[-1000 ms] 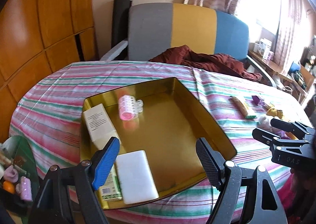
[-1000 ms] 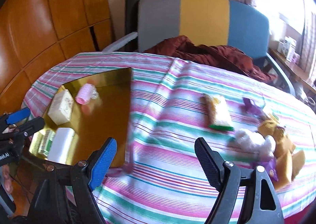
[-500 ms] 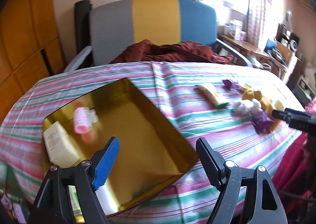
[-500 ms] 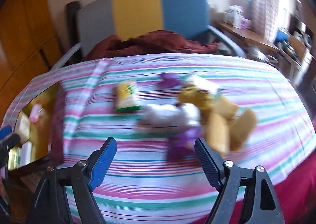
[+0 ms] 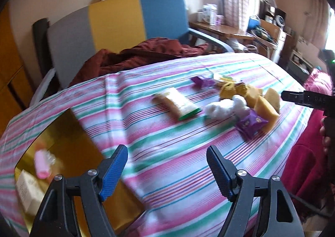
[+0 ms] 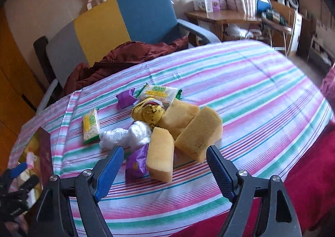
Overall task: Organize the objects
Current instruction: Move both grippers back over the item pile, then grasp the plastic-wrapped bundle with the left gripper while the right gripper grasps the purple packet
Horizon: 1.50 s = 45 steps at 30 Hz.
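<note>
The right gripper [image 6: 163, 165] hung over the striped tablecloth [image 6: 251, 94] with its jaws spread and nothing between them. Just ahead of its fingers, slightly left of centre, stood the nearest yellow sponge block [image 6: 160, 153], its long axis running roughly away from the camera, touching a purple foil snack packet [image 6: 137, 162] on its left. A larger yellow sponge wedge [image 6: 199, 132] lay beside it, angled toward the right finger. The left gripper [image 5: 167, 170] had just been closing a little, with nothing between its fingers; the pile lay well ahead and to its right, so the right hand was nearer. The gold rectangular tin tray [image 5: 69, 142] waited at the left.
</note>
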Each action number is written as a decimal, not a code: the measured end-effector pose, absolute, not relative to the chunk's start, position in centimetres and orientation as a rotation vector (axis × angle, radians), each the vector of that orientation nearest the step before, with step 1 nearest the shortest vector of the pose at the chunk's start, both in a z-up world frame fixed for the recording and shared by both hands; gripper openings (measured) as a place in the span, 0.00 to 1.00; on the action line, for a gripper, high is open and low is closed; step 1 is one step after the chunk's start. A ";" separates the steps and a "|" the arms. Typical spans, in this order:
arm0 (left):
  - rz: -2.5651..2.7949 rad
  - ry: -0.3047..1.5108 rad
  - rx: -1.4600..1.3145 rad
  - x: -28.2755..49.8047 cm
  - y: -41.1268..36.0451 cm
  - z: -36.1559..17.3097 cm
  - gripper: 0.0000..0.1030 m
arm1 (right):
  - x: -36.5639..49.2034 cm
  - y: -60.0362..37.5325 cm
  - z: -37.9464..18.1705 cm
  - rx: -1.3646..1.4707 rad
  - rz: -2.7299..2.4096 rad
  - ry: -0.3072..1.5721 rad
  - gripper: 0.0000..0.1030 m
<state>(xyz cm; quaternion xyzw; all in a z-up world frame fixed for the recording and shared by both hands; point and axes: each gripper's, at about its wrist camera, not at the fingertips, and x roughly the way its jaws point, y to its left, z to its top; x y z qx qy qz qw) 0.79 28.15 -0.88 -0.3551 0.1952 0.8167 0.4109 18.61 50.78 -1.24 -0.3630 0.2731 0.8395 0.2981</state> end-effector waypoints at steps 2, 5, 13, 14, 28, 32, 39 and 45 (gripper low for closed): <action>2.018 0.509 -0.889 0.8 29.8 -1.3 0.72 | 18.8 51.2 -1.7 -0.963 2.225 0.784 0.80; 1.965 0.531 -0.892 0.7 32.5 -2.0 0.69 | 19.3 51.7 -2.2 -0.942 2.227 0.873 0.80; 1.840 0.585 -0.849 0.3 39.2 -3.6 0.68 | 19.4 52.2 -2.6 -0.910 2.242 0.962 0.80; 1.833 0.602 -0.848 0.3 40.1 -3.9 0.68 | 19.4 52.2 -2.6 -0.909 2.247 0.971 0.80; 1.707 0.738 -0.860 -0.5 47.4 -8.4 0.68 | 18.9 52.5 -3.2 -0.943 2.271 1.019 0.80; 1.664 0.699 -0.926 -0.9 47.3 -9.2 0.34 | 18.8 52.6 -3.3 -0.957 2.263 1.018 0.80; 1.694 0.624 -0.958 0.3 43.2 -8.9 0.32 | 18.1 52.5 -3.6 -1.007 2.250 0.990 0.80; 1.737 0.559 -0.998 1.8 38.1 -9.0 0.33 | 17.8 52.4 -3.8 -1.032 2.240 0.971 0.78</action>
